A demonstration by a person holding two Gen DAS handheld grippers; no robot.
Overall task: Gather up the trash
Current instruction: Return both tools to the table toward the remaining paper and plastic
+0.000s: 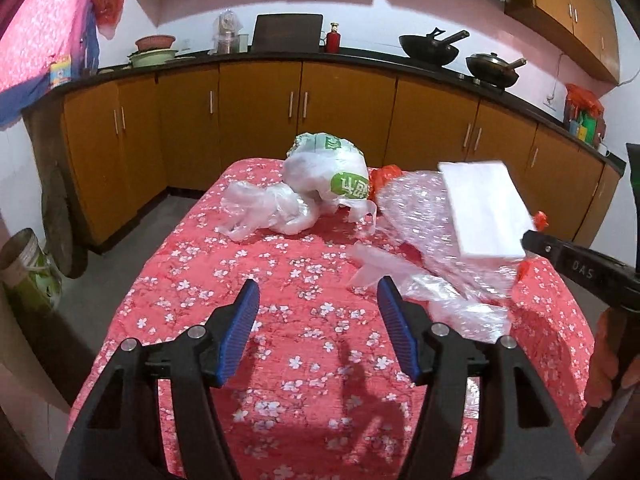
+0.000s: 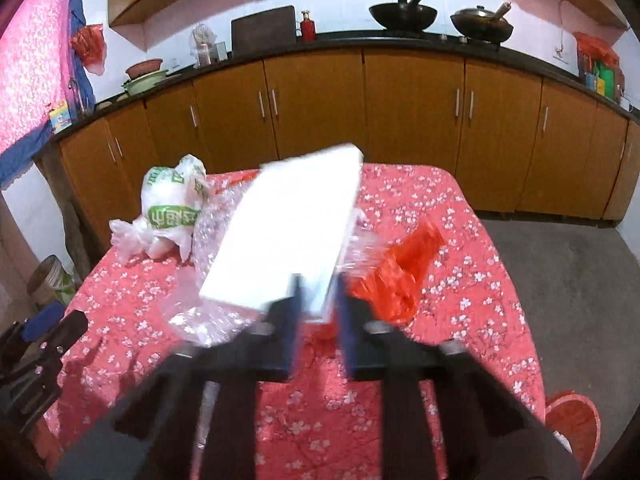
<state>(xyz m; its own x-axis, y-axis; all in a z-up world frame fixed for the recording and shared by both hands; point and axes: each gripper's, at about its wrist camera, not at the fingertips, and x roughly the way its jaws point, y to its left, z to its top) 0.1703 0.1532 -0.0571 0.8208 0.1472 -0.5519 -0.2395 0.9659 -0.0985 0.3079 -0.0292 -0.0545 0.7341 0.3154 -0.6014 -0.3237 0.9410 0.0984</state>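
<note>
Left wrist view, left gripper [image 1: 318, 304]: fingers stand apart with nothing between them, over bare red floral tabletop [image 1: 224, 280].
Left wrist view, trash: clear plastic wrap [image 1: 420, 216] lies ahead and to the right of the fingers; a white-and-green bag [image 1: 332, 176] and a crumpled clear bag [image 1: 264, 212] sit farther ahead, near the far edge.
Left wrist view, white box [image 1: 486, 210]: lifted above the wrap at the right, held at its near end by the right gripper [image 1: 532, 240].
Right wrist view, right gripper [image 2: 316, 292]: fingers closed on the near short end of the box [image 2: 288, 232]; its long axis runs straight away from the fingers.
Right wrist view, red bag [image 2: 400, 272]: on the tabletop just right of the fingers.
Judgement: the left hand is free and nearest the clear wrap, which lies to its right.
</note>
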